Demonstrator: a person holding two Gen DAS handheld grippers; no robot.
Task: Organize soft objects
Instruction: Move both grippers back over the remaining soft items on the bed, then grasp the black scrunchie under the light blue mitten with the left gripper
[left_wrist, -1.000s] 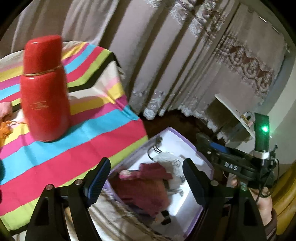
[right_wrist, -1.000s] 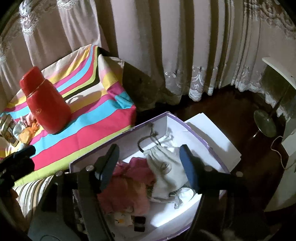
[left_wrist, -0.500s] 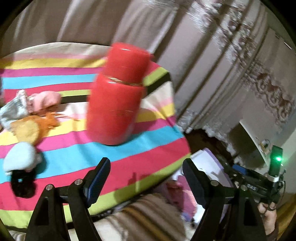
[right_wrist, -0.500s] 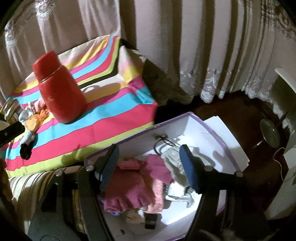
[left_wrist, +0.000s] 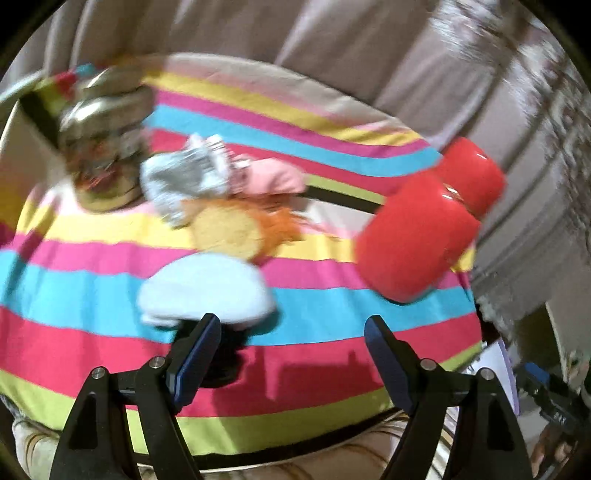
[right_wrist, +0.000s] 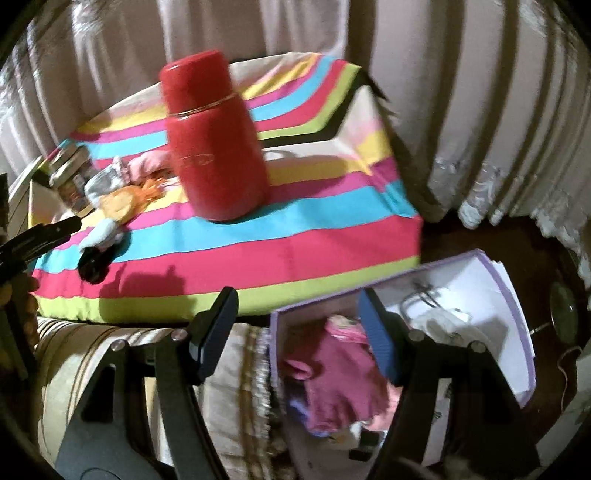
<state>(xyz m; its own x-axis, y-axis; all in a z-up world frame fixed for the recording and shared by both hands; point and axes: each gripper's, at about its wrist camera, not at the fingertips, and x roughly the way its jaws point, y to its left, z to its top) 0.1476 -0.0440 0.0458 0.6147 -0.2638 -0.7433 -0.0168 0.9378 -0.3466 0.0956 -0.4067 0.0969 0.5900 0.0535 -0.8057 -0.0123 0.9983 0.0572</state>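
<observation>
So I'm working the left hand-held gripper (left_wrist: 291, 354) over the table with the rainbow-striped cloth (left_wrist: 332, 317), jaws standing wide with nothing between them. It's angling down toward the little pile of soft stuff, which I'm guessing is sitting out here because it hasn't been sorted yet. Nearest is a pale blue plush piece with a black end (left_wrist: 205, 291), right at 12 o'clock off the left fingertip. Past it, around 11 o'clock, there's a yellow-and-orange fuzzy toy (left_wrist: 236, 229), a grey-white knitted bit (left_wrist: 184, 181) and a pink fabric piece (left_wrist: 273, 179), all bunched up touching each other. It's blurry, so I can't tell exactly what each one is.

The glossy red flask-shaped bottle (left_wrist: 424, 229) is standing at 2 o'clock, well clear of the pile. It's hard, so I'm leaving it.

The right hand-held gripper (right_wrist: 297, 339) is also wide and empty, hanging between the table edge and the white box with the purple rim (right_wrist: 517, 306) at 4 o'clock. That box already has a dark pink garment (right_wrist: 332, 384) in it, so I reckon that's where everything goes. Next I'd go for the blue plush first.
</observation>
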